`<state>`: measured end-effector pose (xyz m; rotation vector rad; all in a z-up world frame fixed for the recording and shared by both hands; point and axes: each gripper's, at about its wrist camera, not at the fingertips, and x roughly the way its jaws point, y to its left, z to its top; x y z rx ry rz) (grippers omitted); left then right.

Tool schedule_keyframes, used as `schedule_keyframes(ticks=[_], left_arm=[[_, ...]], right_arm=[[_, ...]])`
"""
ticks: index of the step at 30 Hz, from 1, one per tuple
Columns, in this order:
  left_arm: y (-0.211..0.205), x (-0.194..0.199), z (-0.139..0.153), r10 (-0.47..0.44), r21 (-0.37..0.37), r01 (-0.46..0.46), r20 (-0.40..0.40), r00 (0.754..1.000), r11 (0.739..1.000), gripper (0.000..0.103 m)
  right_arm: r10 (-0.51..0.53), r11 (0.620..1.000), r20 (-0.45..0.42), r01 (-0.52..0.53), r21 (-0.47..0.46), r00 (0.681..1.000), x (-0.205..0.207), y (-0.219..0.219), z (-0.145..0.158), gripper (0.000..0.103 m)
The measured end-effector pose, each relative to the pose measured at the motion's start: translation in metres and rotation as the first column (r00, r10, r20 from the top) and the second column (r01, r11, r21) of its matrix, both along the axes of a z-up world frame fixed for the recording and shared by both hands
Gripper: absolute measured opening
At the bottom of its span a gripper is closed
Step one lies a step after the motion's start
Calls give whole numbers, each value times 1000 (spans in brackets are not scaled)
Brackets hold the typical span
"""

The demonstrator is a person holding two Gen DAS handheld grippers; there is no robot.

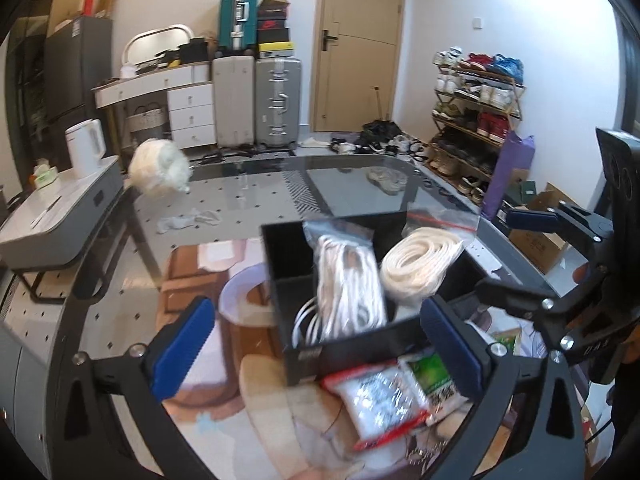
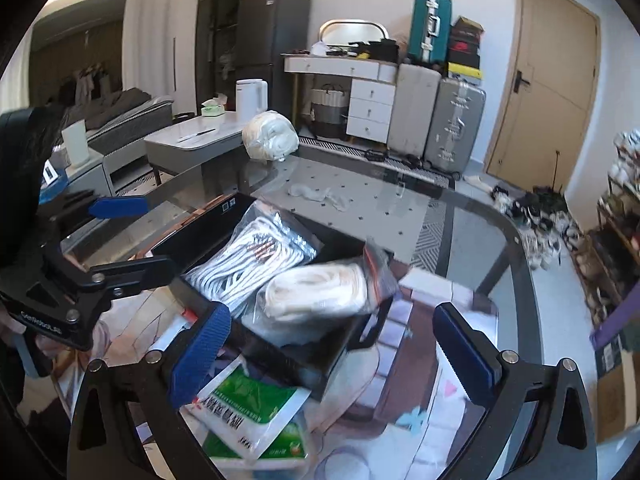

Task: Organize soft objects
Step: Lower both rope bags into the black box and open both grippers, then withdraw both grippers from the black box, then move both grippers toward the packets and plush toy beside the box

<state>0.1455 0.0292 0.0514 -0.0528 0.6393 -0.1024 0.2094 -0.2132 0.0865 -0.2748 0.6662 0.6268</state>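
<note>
Sitting ahead of both spread, empty pairs of fingers, the black box (image 1: 352,344) on the glass table (image 1: 248,188) holds a bagged white cord bundle (image 1: 348,280) and a bagged cream rope coil (image 2: 316,292); flat packets (image 1: 376,400) lie between the left fingers (image 1: 182,340).

You face white walls and a tan door (image 1: 362,44) — suitcases (image 1: 256,100), white drawers (image 1: 191,114), shoe rack (image 1: 476,120) right, tiled floor (image 1: 160,208).
</note>
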Motion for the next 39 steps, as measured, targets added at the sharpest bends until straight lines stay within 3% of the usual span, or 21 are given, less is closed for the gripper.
schedule_keyframes(ticks=[11,20,39], left_arm=[[11,-47,-4,65,-9,-65,23,998,998,103],[2,-61,-15,68,-12,-68,8,998,998,103],[-10,-72,-36,60,15,-60,2,998,998,103]], right_arm=[[-95,992,-19,96,81,995,-43,-27,1,102],[-93,993,-23,94,66,995,-74,-33,-9,102],[-37,999,-67,39,26,997,-94,-29,-39,102]])
